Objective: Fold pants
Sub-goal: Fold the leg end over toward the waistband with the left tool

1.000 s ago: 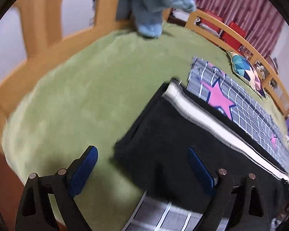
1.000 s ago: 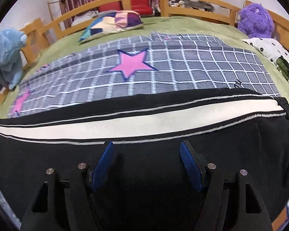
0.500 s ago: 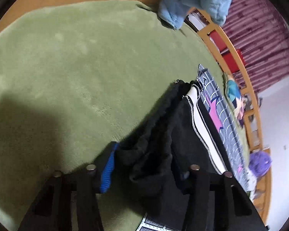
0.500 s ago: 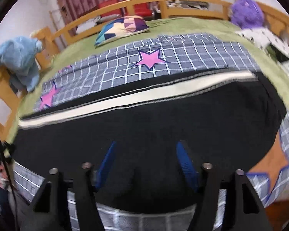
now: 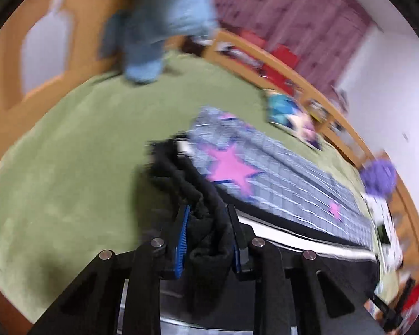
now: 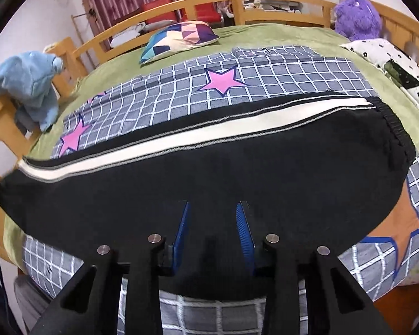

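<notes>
Black pants (image 6: 209, 167) with a white side stripe (image 6: 181, 136) lie lengthwise across a checked quilt on the bed, waistband at the right. My left gripper (image 5: 206, 217) is shut on a bunched black leg end of the pants (image 5: 204, 231) and holds it lifted over the green cover. My right gripper (image 6: 212, 217) is shut on the near edge of the pants, black cloth filling the gap between its blue pads.
The grey checked quilt with pink stars (image 6: 223, 89) covers the green bed (image 5: 69, 167). A blue plush toy (image 6: 30, 81) sits on the wooden rail at the left, a patterned pillow (image 6: 178, 39) at the back, a purple plush (image 6: 357, 14) at the right.
Both grippers have closed on the pants. The left one has lifted the leg end and swung; its view is blurred. The right one has narrowed on the near edge.
</notes>
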Motion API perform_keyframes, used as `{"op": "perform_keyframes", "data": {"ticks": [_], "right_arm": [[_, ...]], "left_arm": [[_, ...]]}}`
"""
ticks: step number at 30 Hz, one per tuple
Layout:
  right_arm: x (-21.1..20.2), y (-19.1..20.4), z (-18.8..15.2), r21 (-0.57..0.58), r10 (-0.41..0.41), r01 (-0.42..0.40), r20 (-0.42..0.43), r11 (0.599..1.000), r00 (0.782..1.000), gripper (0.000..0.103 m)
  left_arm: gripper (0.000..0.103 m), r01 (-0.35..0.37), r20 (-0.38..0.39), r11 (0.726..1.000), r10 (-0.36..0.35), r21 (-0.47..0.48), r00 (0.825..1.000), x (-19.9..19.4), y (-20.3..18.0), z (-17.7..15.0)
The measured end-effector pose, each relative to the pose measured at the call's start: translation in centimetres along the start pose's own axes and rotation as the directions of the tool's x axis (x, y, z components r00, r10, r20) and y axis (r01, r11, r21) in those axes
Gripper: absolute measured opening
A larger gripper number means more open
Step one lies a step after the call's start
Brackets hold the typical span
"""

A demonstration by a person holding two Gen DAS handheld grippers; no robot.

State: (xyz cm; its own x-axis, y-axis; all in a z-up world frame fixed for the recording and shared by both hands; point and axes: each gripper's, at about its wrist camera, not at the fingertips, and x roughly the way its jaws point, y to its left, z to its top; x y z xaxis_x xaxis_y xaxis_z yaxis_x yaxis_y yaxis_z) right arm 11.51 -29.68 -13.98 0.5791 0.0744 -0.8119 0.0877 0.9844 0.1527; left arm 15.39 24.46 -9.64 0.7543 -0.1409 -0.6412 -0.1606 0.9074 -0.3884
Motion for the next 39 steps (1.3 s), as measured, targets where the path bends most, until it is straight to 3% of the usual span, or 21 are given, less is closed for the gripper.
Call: {"op": "perform_keyframes", "data": {"ticks": [4,8,10,13,15,17,18,19,20,22,23,24,27,29,32,36,37,39], "right_arm": [[-0.7,-1.6,-1.1,-0.064,-0.033,0.034,0.008,0.997,0.999,0.035],[-1.5,-4.0,-2.3,-0.075,-0.03,0.032,0.018,0.997,0.999,0.035],[-2.0,-5.8,-2.9,-0.036,-0.01,0.011,0.019,0.999,1.0,0.035],[-2.6,-8.1,-3.5,0.02,0.011,-0.012,0.021,1.0,1.0,0.035],[-2.9,-9.7,-3.7,0.064,0.03,-0.031,0.018,0.998,0.999,0.035],[-3.0,-10.6,-4.1,0.076,0.051,-0.051,0.002,0.996,0.999,0.035],[-3.0,-10.8,-4.3,0.071,0.05,-0.049,-0.003,0.996,0.999,0.036],[-2.9,-10.9,-4.3,0.067,0.048,-0.047,-0.007,0.997,0.999,0.039],[-2.9,-10.8,-4.4,0.067,0.053,-0.052,-0.01,0.996,0.999,0.04],[-2.7,-10.5,-4.5,0.069,0.089,-0.087,-0.021,0.994,0.996,0.04],[-2.5,-10.3,-4.4,0.068,0.105,-0.103,-0.024,0.992,0.994,0.041],[-2.4,-9.7,-4.3,0.062,0.129,-0.127,-0.022,0.99,0.991,0.042],[-1.7,-7.7,-3.6,0.039,0.176,-0.175,-0.01,0.984,0.984,0.045],[-0.5,-5.7,-2.8,0.026,0.233,-0.233,-0.004,0.972,0.972,0.048],[2.6,-2.9,-1.3,0.058,0.328,-0.326,-0.027,0.943,0.944,0.058],[8.3,0.5,-0.5,0.132,0.367,-0.352,-0.111,0.927,0.924,0.06],[10.0,1.2,-0.4,0.155,0.367,-0.346,-0.143,0.925,0.919,0.047],[11.2,2.8,-0.3,0.117,0.304,-0.29,-0.137,0.95,0.943,0.018]], "left_arm": [[0.023,0.054,0.0,0.982,-0.055,0.182,0.998,-0.4,-9.8,-0.7],[0.023,0.167,-0.084,0.939,-0.148,0.302,0.985,1.1,-19.6,-4.2],[0.023,0.232,-0.153,0.906,-0.189,0.355,0.97,2.6,-24.7,-7.6],[0.023,0.327,-0.269,0.867,-0.236,0.376,0.934,4.9,-29.4,-12.5],[0.023,0.373,-0.377,0.864,-0.239,0.337,0.895,7.3,-31.6,-16.5],[0.027,0.374,-0.476,0.871,-0.194,0.318,0.858,9.5,-32.5,-20.2],[0.028,0.351,-0.523,0.869,-0.131,0.348,0.842,10.8,-33.0,-22.2],[0.028,0.333,-0.541,0.864,-0.086,0.378,0.836,11.4,-33.1,-23.3],[0.028,0.321,-0.537,0.859,-0.066,0.399,0.841,11.2,-33.1,-23.9],[0.041,0.331,-0.513,0.852,-0.088,0.405,0.854,9.7,-32.5,-23.3],[0.062,0.335,-0.503,0.852,-0.099,0.403,0.858,9.0,-32.2,-22.7],[0.074,0.327,-0.479,0.856,-0.109,0.4,0.871,7.9,-31.4,-21.8],[0.074,0.271,-0.387,0.88,-0.11,0.391,0.916,4.9,-28.0,-18.3],[0.074,0.221,-0.354,0.907,-0.086,0.36,0.931,3.4,-24.6,-16.3],[0.074,0.163,-0.332,0.94,-0.058,0.298,0.942,2.3,-20.2,-14.6],[0.074,0.104,-0.331,0.974,-0.033,0.2,0.943,1.1,-13.8,-14.3],[0.074,0.095,-0.331,0.981,-0.033,0.171,0.943,1.0,-12.5,-14.3],[0.074,0.089,-0.337,0.989,-0.046,0.114,0.94,1.4,-10.9,-14.9]]}}
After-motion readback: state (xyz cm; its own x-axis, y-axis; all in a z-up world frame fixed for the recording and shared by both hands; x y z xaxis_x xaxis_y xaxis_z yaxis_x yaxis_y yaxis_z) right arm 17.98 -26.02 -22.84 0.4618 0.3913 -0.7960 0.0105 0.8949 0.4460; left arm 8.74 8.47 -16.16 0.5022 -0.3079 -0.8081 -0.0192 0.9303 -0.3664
